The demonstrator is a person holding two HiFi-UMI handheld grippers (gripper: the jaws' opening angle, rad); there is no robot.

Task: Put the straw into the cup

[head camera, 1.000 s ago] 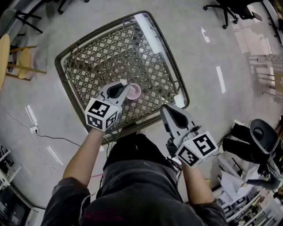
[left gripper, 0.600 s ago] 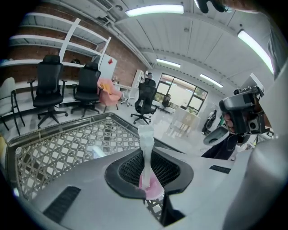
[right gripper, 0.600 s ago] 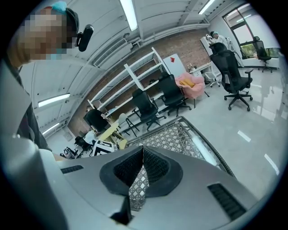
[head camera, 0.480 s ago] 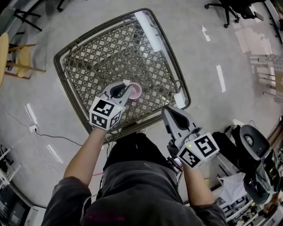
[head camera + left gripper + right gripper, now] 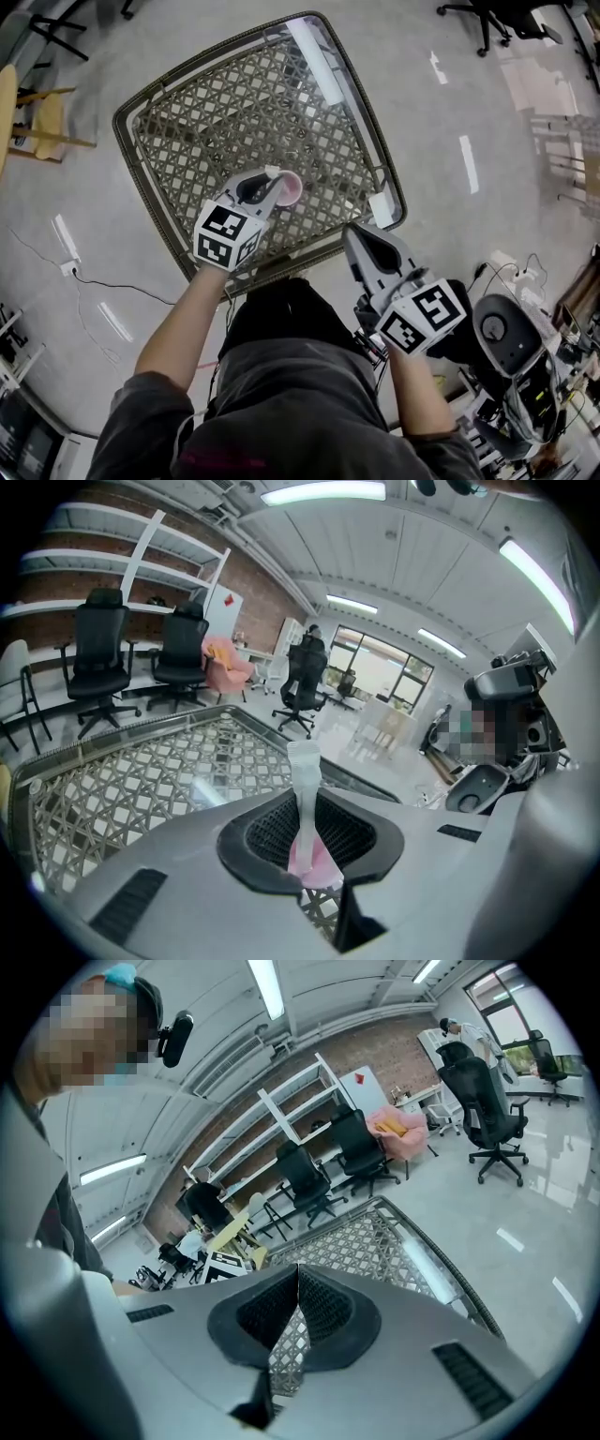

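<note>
Translucent plastic, thin and hollow: we judge the straw (image 5: 304, 780) to be very light, easy to crush and a little slick, so it wants a gentle pinch low on the shaft with the top left free. Our left gripper (image 5: 305, 841) is clamped on it that way. The straw stands upright between the pads, its lower end at the pink cup (image 5: 290, 189) on the lattice table (image 5: 216, 112), though we cannot tell whether it is inside. Those jaws have just been opening slightly around the straw. Our right gripper (image 5: 298, 1288) has its jaws together on nothing, by the table's near edge. The left gripper view shows the pinch and the straw's upper length. The head view shows only the straw's tip, but it places the cup well inside the table's rim.
</note>
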